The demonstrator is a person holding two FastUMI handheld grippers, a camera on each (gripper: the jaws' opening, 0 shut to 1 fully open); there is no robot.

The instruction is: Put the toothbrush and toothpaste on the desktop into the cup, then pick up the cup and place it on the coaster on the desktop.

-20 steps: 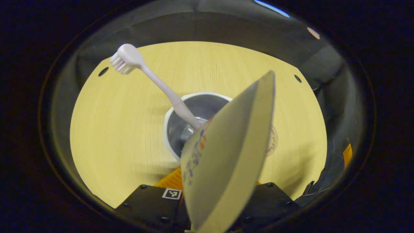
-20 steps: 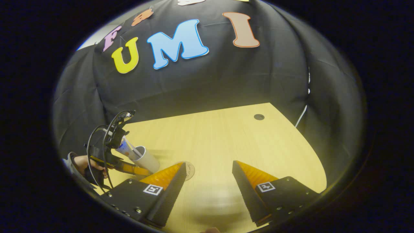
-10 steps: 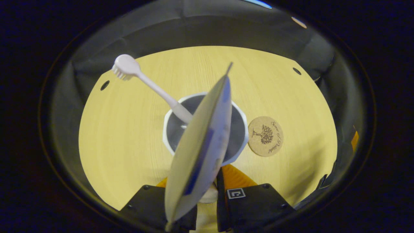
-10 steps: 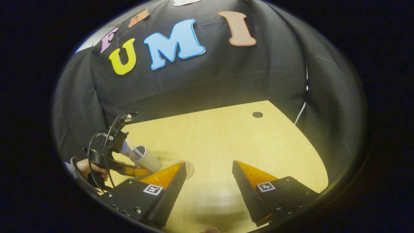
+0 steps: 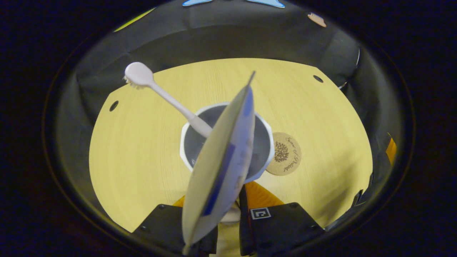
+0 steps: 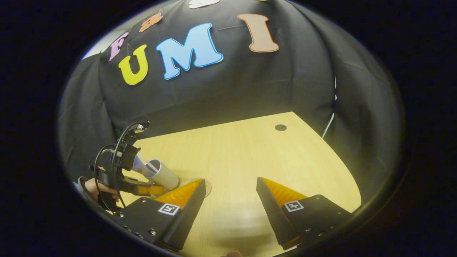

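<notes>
A white cup point(image 5: 184, 150) stands in the middle of the wooden table. A pale toothbrush point(image 5: 167, 98) leans out of it to the far left. The toothpaste tube point(image 5: 221, 157) also stands in it, with the flat crimped end up close to the camera. My left gripper point(image 5: 230, 210) is at the cup's near side, its fingers drawn close onto a white part of the cup that looks like a handle. The round cork coaster point(image 5: 287, 155) lies just right of the cup, its edge hidden behind the rim. In the right gripper view the cup point(image 6: 166, 175) and left gripper point(image 6: 153, 189) sit far left. My right gripper point(image 6: 230, 180) hangs open over the table, holding nothing.
The table point(image 5: 135, 160) has cable holes at the far left point(image 5: 114, 105) and far right point(image 5: 317, 78). Black cloth walls close off the back and sides. A white cable point(image 6: 328, 128) hangs at the right wall. A hand point(image 6: 91, 187) holds the left gripper.
The left gripper's fingers went from wide apart to a narrow gap. The tube turned edge-on to the camera. The cup moved with the gripper toward the coaster. The right gripper hardly moved.
</notes>
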